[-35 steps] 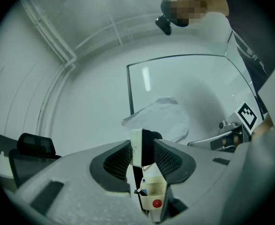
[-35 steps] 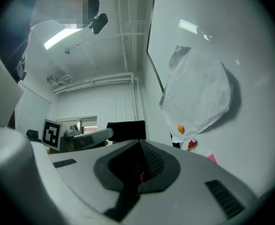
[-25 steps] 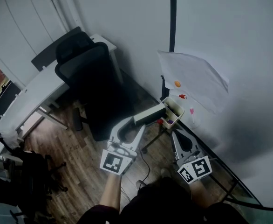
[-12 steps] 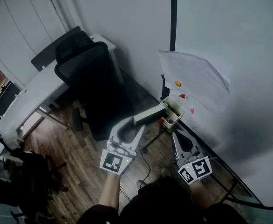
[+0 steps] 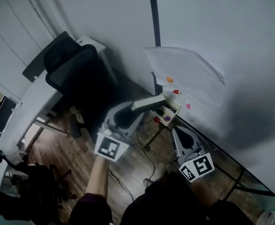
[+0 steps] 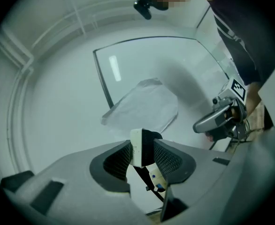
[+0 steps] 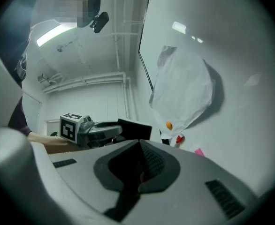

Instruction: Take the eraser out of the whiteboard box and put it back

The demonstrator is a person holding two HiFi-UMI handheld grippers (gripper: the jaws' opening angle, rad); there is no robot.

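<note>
Nearest the camera, above the person's dark sleeve, the right gripper (image 7: 138, 162) has its jaws closed together on nothing and hangs just below the whiteboard box (image 5: 174, 108), apart from it. A little further out, the left gripper (image 6: 142, 150) is clamped on one end of the eraser (image 6: 136, 147), a long block with a pale side and a dark felt side. In the head view the eraser's free end reaches to the box's near rim; whether it touches cannot be told. The box is a small open cream tray fixed to the whiteboard (image 5: 240, 41), with small coloured items inside, too small to name. Just above it a sheet of paper (image 5: 187, 71) hangs on the board under an orange magnet (image 5: 169, 79) and a red one (image 5: 176, 92). Furthest off stand a black office chair (image 5: 74, 71) and a white desk (image 5: 36, 95). Likely risks: held by one end only, the eraser may swivel or slip in the jaws; its free end may catch the rim or the contents and jolt the box, which nothing steadies; a high swing could brush the paper loose.
</note>
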